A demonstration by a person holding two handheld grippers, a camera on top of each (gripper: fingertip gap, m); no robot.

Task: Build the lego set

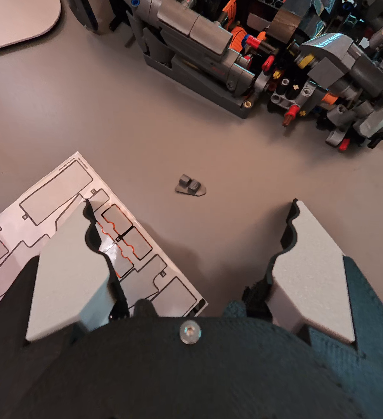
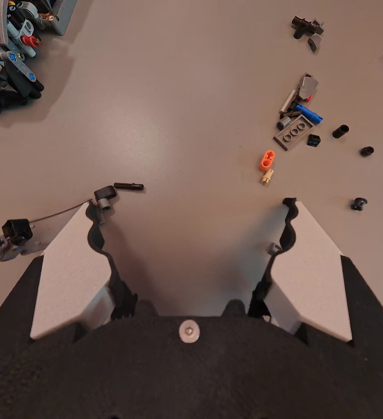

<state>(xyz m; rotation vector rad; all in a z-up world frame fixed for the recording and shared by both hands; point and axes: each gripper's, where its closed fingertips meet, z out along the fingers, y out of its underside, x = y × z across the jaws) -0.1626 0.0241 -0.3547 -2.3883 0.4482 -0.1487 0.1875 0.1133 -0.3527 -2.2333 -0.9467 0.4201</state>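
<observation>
1. The left gripper (image 1: 190,201) hangs over the grey counter (image 1: 95,113) with its jaws spread wide and nothing between them.
2. A small grey piece (image 1: 190,185) lies alone on the counter just ahead of the left gripper, between its two fingertips and touching neither.
3. The half-built model (image 1: 265,56), grey with orange, red, yellow and black parts, stands on the counter well beyond the small grey piece, toward the far right.
4. A white sticker sheet (image 1: 56,199) with outlined shapes lies flat to the left of the small grey piece; the gripper's left finger (image 1: 72,260) covers part of it.
5. A pale rounded pad (image 1: 15,20) sits far off to the left of the model.
6. The right gripper (image 2: 191,199) is also spread wide and holds nothing.
7. A black pin (image 2: 128,186) lies just ahead of the right gripper's left fingertip, beside a small black and grey connector (image 2: 105,197) that sits right at that fingertip.
8. A loose pile of parts lies ahead and to the right of the black pin: a grey plate (image 2: 292,133), a blue pin (image 2: 308,112), an orange connector (image 2: 267,160) and a tan peg (image 2: 267,176).
9. A black block on a flat grey part (image 2: 15,238) rests to the left of the black pin.
10. The model (image 2: 9,56) shows again far ahead and left of the black pin.
</observation>
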